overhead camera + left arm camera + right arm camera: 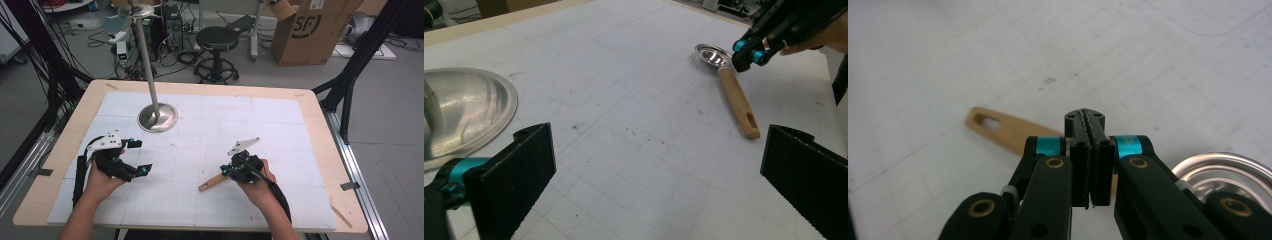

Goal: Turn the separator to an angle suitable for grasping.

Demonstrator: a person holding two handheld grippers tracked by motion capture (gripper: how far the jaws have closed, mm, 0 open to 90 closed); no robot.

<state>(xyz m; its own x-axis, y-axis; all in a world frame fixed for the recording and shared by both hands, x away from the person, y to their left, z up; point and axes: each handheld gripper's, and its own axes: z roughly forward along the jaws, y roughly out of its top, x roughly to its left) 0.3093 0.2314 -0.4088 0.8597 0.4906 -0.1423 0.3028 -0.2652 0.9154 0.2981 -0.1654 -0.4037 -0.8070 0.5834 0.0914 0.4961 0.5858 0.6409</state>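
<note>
Lying flat beneath the right hand-held gripper (1090, 165), whose jaws are pressed together, is a wooden-handled metal spoon (734, 92).

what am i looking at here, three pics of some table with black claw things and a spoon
A person sits at a table covered with a white gridded mat, holding a hand-operated gripper in each hand. The high view looks down from above. The other two come from small cameras riding on the grippers.

The left gripper has its black fingers wide apart with nothing between them. The right gripper is shut, with its tip over a spoon that has a wooden handle and a metal bowl. Whether it pinches the spoon I can't tell.

Farther back stands a metal stand, a round base with a tall post.
</note>
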